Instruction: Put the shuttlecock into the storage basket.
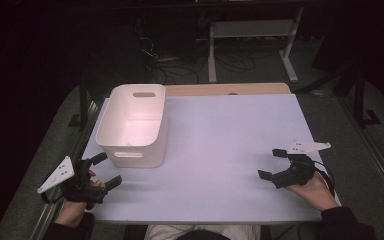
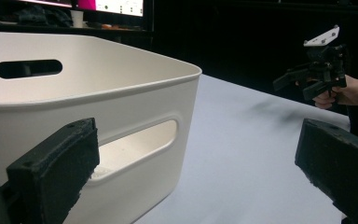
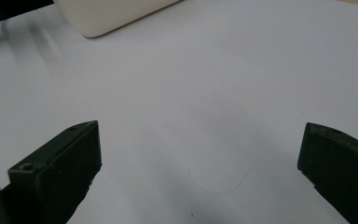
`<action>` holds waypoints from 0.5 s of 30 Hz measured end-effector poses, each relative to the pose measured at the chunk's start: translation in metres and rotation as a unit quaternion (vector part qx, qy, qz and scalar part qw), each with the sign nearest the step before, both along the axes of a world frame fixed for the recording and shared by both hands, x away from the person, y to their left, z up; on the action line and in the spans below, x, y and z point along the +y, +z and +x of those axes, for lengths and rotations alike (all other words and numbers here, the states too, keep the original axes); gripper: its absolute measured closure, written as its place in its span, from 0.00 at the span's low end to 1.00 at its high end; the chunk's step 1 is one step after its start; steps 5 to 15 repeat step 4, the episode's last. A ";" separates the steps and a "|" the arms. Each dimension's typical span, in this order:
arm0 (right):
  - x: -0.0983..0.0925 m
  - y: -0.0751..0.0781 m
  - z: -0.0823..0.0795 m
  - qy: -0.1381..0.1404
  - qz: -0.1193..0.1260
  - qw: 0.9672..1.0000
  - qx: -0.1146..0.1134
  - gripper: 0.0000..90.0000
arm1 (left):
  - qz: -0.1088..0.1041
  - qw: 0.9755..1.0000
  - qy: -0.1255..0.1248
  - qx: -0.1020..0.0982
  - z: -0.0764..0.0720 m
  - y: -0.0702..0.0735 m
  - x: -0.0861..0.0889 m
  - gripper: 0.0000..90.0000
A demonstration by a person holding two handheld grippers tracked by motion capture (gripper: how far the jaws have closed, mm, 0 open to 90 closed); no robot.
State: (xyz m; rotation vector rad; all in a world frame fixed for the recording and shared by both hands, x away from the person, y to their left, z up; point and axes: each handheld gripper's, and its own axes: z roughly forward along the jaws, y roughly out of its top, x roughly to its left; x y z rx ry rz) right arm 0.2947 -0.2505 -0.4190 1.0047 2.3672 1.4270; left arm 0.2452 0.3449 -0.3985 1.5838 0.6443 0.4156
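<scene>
Nothing looks begun: the white plastic bin with slotted handles [image 1: 132, 125] sits left of centre on the pale counter [image 1: 230, 150] — the left hand-held gripper [image 1: 103, 173] gapes beside it, the right hand-held gripper [image 1: 272, 163] gapes at lower right, empty.

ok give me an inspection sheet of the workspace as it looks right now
surface: pale table top, bare across the middle; a wooden strip shows at its far edge
job's things: white bin with handle slots, upright at the far left, looks empty inside
clutter: nothing seen on the table
grippers: left claw open, just short of the bin's near wall, not touching; right claw open above bare table at the right, holding nothing
cables: loose cables on the floor beyond the table; a cable trails from the right claw by the wrist
surroundings: dark room, white desk frame behind, a lit monitor in the left gripper view
</scene>
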 end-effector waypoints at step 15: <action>-0.003 0.000 -0.002 -0.006 0.009 1.000 -0.005 0.00 | -0.001 1.000 0.000 0.000 0.000 0.000 0.000 0.00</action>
